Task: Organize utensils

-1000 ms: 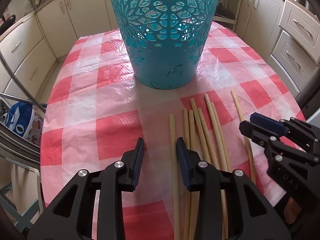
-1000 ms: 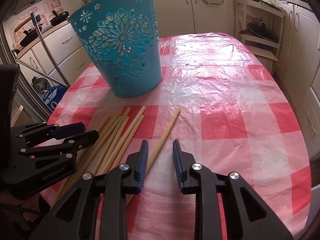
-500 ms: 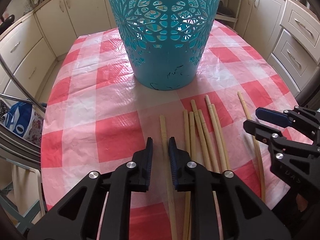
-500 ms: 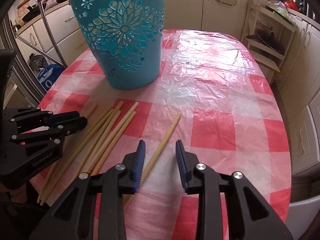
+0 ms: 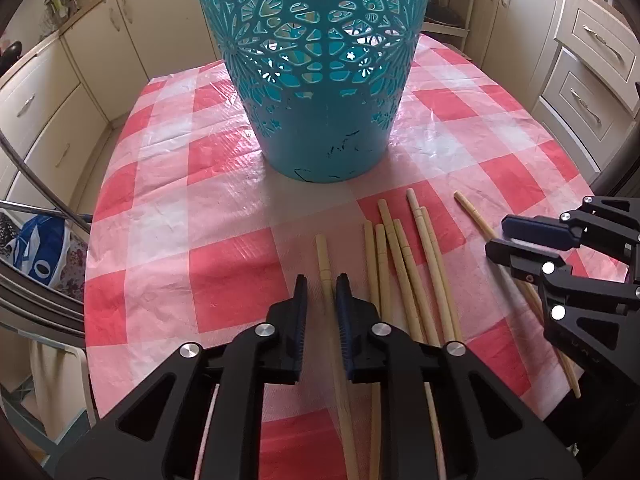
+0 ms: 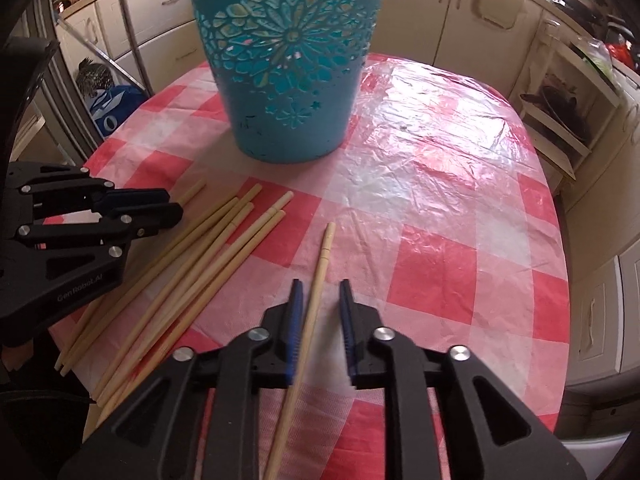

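Since half a second ago both claws have moved forward and lower over the chopsticks. The leftmost pale bamboo chopstick (image 5: 325, 276) now lies in the gap of the left claw (image 5: 321, 294), where before it sat ahead of the tips, and the right claw (image 6: 321, 300) has slid over the lone chopstick (image 6: 318, 280) that earlier lay off its left finger.

The left claw is narrowly open, its black fingers with blue ribbed pads straddling the leftmost chopstick; a slim gap shows on either side of the stick, so it is not clamped. The right claw is open somewhat wider, with the lone chopstick running up between its fingers, close to the left pad (image 6: 295, 320) and clear of the right one. Whether that stick touches the left pad I cannot tell.

Between the two claws, a loose bundle of pale bamboo chopsticks (image 5: 404, 272) lies on the oval bench covered by a red-and-white checked plastic cloth (image 5: 168, 208), the tips fanned toward the teal plastic basket with cut-out flower patterns (image 5: 316, 80). The basket stands upright on the bench beyond all the chopsticks, apart from their tips. Cream kitchen cabinets (image 5: 588, 64) surround the bench.
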Tool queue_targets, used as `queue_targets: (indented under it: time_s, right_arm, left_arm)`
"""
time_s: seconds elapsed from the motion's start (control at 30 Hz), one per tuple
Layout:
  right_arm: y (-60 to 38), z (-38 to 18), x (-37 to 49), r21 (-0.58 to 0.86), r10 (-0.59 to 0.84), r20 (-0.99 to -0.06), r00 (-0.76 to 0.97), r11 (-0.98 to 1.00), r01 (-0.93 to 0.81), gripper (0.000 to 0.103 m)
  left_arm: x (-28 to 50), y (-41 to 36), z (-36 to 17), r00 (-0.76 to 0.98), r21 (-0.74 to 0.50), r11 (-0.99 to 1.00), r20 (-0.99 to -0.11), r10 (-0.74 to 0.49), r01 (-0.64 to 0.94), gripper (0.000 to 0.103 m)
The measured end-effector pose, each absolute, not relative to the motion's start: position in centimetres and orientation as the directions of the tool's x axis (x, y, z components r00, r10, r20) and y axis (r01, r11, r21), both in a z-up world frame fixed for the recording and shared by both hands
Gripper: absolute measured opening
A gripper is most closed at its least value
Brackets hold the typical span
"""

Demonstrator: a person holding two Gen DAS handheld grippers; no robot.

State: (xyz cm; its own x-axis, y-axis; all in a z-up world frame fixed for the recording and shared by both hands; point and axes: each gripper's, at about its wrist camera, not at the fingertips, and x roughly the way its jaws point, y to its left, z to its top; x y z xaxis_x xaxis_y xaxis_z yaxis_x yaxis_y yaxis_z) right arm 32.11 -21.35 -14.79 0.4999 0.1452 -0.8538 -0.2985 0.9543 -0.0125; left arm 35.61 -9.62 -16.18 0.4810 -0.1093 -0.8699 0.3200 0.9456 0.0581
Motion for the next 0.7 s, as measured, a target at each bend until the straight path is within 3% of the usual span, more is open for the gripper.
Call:
queue_targets:
  time_s: [0.23, 0.33, 0.4, 0.5, 0.7]
  right_arm:
    - [-21.62, -14.85, 32.11, 0.024, 0.176, -0.843, 0.509, 0.956, -0.291, 0.02]
    - [-21.57, -14.89, 32.04, 0.038, 0.189, -0.839, 0.51, 0.956, -0.291, 0.008]
    - [-21.58, -14.94, 31.94, 0.04, 0.19, -0.837, 0.513, 0.956, -0.29, 0.007]
    - [-21.51, -14.94, 31.85, 0.051, 0.2, -0.835, 0.513, 0.956, -0.289, 0.006]
    - [-21.49, -15.01, 31.79, 0.051, 0.203, -0.832, 0.517, 0.955, -0.292, 0.006]
  left_arm:
    - [35.41, -9.93, -16.22, 0.5, 0.081, 0.945, -0.861, -0.095, 0.318, 0.016]
    - [35.32, -9.96, -16.23, 0.507, 0.087, 0.944, -0.857, -0.091, 0.318, 0.016]
    - [35.26, -10.04, -16.23, 0.512, 0.096, 0.941, -0.855, -0.088, 0.323, 0.016]
    - [35.16, -10.2, -16.21, 0.508, 0.087, 0.938, -0.855, -0.103, 0.336, 0.007]
    - [34.92, -10.31, -16.15, 0.509, 0.083, 0.938, -0.854, -0.107, 0.337, 0.005]
